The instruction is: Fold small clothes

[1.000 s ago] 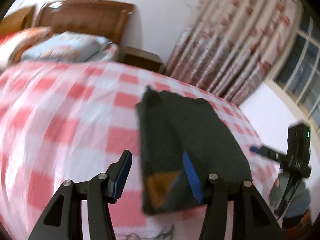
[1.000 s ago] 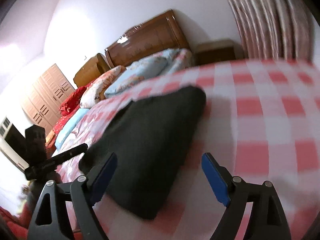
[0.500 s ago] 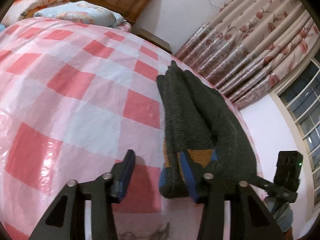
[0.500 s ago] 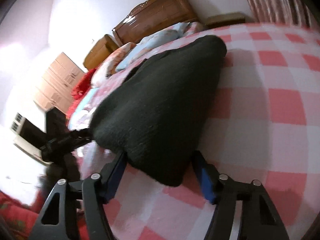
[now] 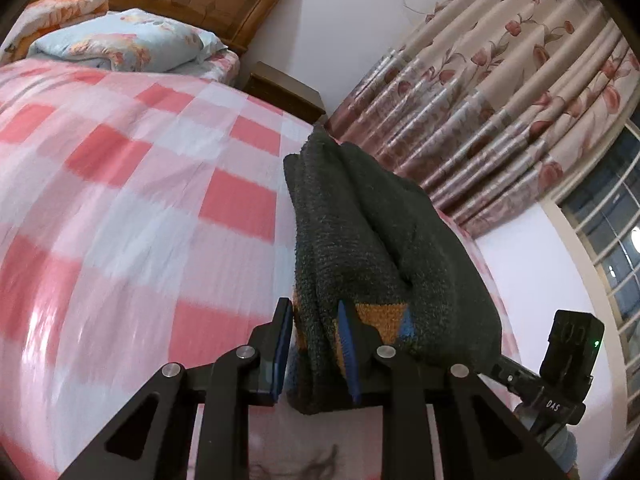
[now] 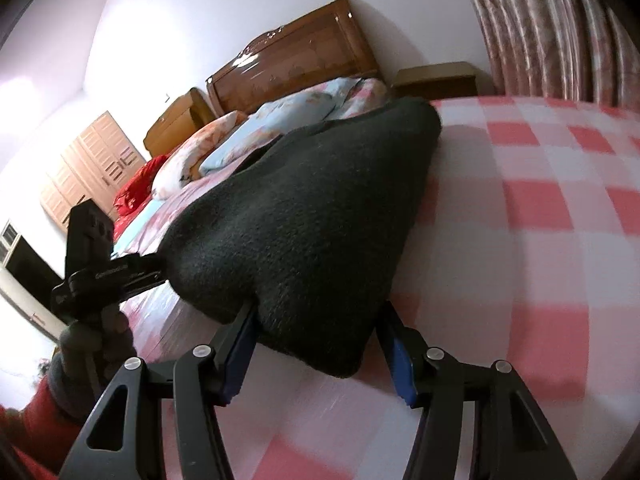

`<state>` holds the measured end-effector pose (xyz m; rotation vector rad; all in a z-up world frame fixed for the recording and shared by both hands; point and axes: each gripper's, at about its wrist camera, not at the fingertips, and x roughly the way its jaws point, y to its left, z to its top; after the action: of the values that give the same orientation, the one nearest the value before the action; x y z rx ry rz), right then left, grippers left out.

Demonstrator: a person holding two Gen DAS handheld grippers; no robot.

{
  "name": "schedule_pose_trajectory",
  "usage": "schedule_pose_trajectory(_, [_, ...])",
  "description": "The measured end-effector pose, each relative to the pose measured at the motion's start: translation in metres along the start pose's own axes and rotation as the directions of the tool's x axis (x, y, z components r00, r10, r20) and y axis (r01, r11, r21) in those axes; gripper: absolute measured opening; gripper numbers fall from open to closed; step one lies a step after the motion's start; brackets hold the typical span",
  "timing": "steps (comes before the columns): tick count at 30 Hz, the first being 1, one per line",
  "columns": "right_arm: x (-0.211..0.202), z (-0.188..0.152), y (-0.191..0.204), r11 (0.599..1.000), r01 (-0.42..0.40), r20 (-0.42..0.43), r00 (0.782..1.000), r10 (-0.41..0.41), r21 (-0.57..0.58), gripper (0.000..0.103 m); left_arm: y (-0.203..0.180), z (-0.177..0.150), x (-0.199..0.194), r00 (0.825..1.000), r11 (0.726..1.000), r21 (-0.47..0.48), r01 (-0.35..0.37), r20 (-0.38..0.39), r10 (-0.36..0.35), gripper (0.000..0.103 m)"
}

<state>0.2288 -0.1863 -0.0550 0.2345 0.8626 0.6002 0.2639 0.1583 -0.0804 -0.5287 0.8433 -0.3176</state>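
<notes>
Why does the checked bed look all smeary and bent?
Left wrist view: the checked bedspread smears from motion, while the dark sweater stays sharp. Right wrist view: the bedspread blurs too, and the fisheye lens bends the headboard.

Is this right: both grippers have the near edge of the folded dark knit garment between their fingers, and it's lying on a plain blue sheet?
Not quite. The sheet is pink-and-white checked, not plain blue, as both wrist views show. The rest holds: the left gripper and right gripper each have the near edge of the folded dark knit garment between their fingers.
</notes>
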Motion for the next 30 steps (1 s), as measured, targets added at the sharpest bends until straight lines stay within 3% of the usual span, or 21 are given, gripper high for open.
schedule_pose_trajectory(3, [0.000, 0.014, -0.004, 0.999, 0.029, -0.002, 1.000, -0.029, 0.018, 0.103, -0.006, 0.009, -0.002, 0.995, 0.996, 0.008, -0.091, 0.044, 0.090, 0.027])
schedule_pose_trajectory(5, [-0.013, 0.018, 0.004, 0.998, 0.062, 0.030, 0.998, -0.062, -0.002, 0.103, -0.020, 0.010, -0.028, 0.973, 0.984, 0.014, -0.176, 0.156, 0.172, 0.023])
schedule_pose_trajectory(7, [-0.033, 0.017, 0.021, 0.992, 0.111, 0.121, 0.987, -0.103, -0.059, 0.103, -0.043, 0.008, -0.054, 0.953, 0.981, 0.079, -0.175, 0.264, 0.148, 0.025])
schedule_pose_trajectory(9, [-0.044, 0.018, 0.038, 0.979, 0.148, 0.200, 0.973, -0.119, -0.138, 0.103, -0.072, 0.006, -0.064, 0.949, 0.970, 0.185, -0.158, 0.299, 0.097, 0.026])
schedule_pose_trajectory(12, [-0.032, 0.026, 0.064, 0.942, 0.216, 0.218, 0.962, -0.162, -0.256, 0.103, -0.107, 0.005, -0.044, 0.974, 0.942, 0.314, -0.116, 0.224, 0.045, 0.026])
schedule_pose_trajectory(15, [-0.002, 0.029, 0.079, 0.907, 0.252, 0.201, 0.960, -0.193, -0.338, 0.103, -0.121, 0.001, -0.003, 0.985, 0.922, 0.366, -0.127, 0.153, 0.075, 0.026])
schedule_pose_trajectory(17, [0.018, 0.021, 0.085, 0.850, 0.322, 0.184, 0.946, -0.268, -0.417, 0.103, -0.113, -0.001, 0.021, 0.989, 0.927, 0.348, -0.141, 0.093, 0.116, 0.025])
schedule_pose_trajectory(19, [0.024, 0.009, 0.097, 0.770, 0.382, 0.191, 0.924, -0.331, -0.512, 0.103, -0.108, -0.007, 0.021, 0.992, 0.926, 0.359, -0.112, 0.097, 0.083, 0.024])
schedule_pose_trajectory(21, [0.024, 0.003, 0.098, 0.734, 0.395, 0.187, 0.917, -0.353, -0.553, 0.103, -0.104, -0.013, 0.018, 0.995, 0.924, 0.370, -0.092, 0.079, 0.067, 0.024])
schedule_pose_trajectory(24, [0.019, 0.005, 0.088, 0.756, 0.369, 0.167, 0.928, -0.334, -0.540, 0.103, -0.095, -0.015, 0.017, 0.997, 0.927, 0.368, -0.071, 0.064, 0.050, 0.024])
schedule_pose_trajectory(28, [0.018, 0.009, 0.094, 0.750, 0.363, 0.145, 0.928, -0.343, -0.553, 0.103, -0.091, -0.018, 0.012, 0.997, 0.931, 0.360, -0.057, 0.061, 0.037, 0.024])
schedule_pose_trajectory(30, [0.011, 0.020, 0.091, 0.800, 0.318, 0.132, 0.947, -0.292, -0.509, 0.103, -0.090, -0.018, 0.013, 0.997, 0.929, 0.366, -0.058, 0.061, 0.038, 0.024])
